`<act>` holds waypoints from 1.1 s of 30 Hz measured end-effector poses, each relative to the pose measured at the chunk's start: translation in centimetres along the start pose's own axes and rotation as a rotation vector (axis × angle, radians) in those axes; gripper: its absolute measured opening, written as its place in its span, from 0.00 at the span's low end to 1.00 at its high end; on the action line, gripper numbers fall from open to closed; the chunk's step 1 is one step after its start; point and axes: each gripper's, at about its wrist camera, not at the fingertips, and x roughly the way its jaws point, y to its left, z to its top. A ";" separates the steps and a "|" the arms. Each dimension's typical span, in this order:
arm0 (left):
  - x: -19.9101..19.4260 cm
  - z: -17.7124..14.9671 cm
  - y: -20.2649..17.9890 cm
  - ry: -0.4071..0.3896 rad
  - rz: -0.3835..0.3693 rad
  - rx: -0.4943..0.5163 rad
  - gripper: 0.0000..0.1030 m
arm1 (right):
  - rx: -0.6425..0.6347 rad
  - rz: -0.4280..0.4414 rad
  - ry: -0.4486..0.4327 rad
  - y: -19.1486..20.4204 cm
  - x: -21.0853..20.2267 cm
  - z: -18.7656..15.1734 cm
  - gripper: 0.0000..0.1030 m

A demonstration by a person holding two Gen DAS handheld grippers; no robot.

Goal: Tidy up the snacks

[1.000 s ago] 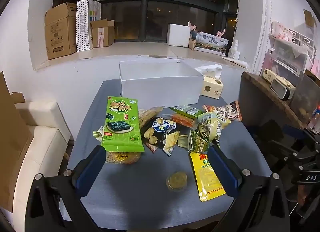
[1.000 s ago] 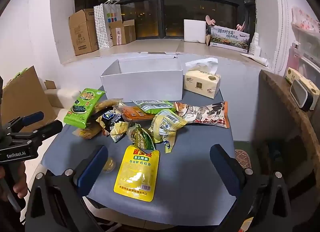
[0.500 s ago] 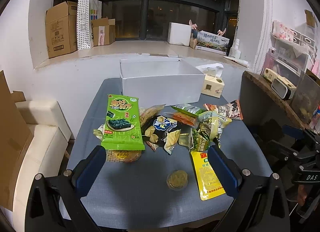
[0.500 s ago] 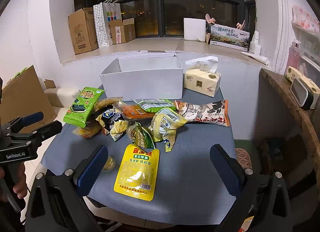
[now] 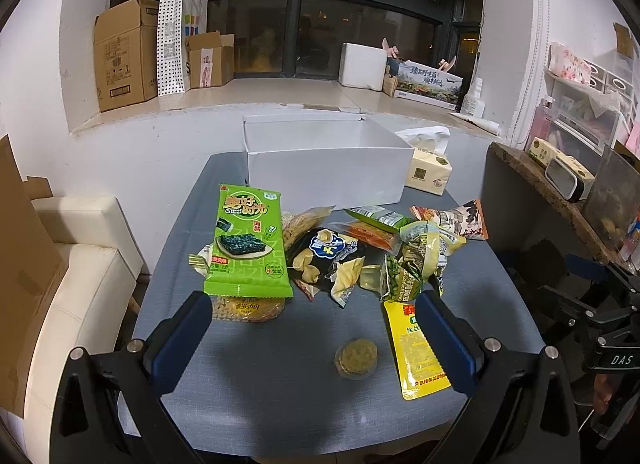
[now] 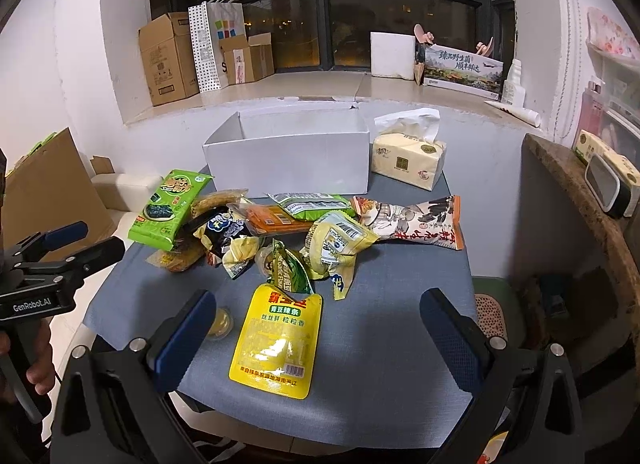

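Several snack packets lie in a pile on the blue-grey table (image 5: 260,376). A green seaweed packet (image 5: 248,248) lies at the left, a black chip bag (image 5: 326,256) in the middle, a yellow pouch (image 6: 278,340) nearest me, and a long printed pack (image 6: 412,219) at the right. A small round jelly cup (image 5: 356,352) sits apart in front. An open white box (image 5: 324,167) stands empty behind the pile. My left gripper (image 5: 312,328) is open above the front of the table. My right gripper (image 6: 318,326) is open over the yellow pouch.
A tissue box (image 6: 408,159) stands to the right of the white box. A white sofa (image 5: 64,284) is left of the table, a dark counter (image 5: 560,199) to the right. Cardboard boxes (image 5: 126,53) line the window sill behind.
Both grippers have drifted only slightly; the views have barely shifted. Nothing on the table has moved.
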 end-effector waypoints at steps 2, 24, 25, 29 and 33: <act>0.0 0.0 0.1 0.001 0.003 -0.002 1.00 | -0.001 0.001 0.001 0.0 0.0 0.0 1.00; 0.2 -0.1 0.2 0.003 -0.001 -0.006 1.00 | -0.033 0.019 -0.003 0.7 -0.2 -0.1 1.00; 0.2 -0.1 0.2 0.004 -0.002 -0.008 1.00 | -0.035 0.019 -0.004 0.8 -0.2 -0.1 1.00; 0.2 -0.2 0.1 0.005 0.002 -0.005 1.00 | -0.038 0.020 -0.006 0.8 -0.3 0.0 1.00; 0.1 -0.2 0.1 0.003 0.003 -0.003 1.00 | -0.033 0.020 -0.005 0.7 -0.3 -0.1 1.00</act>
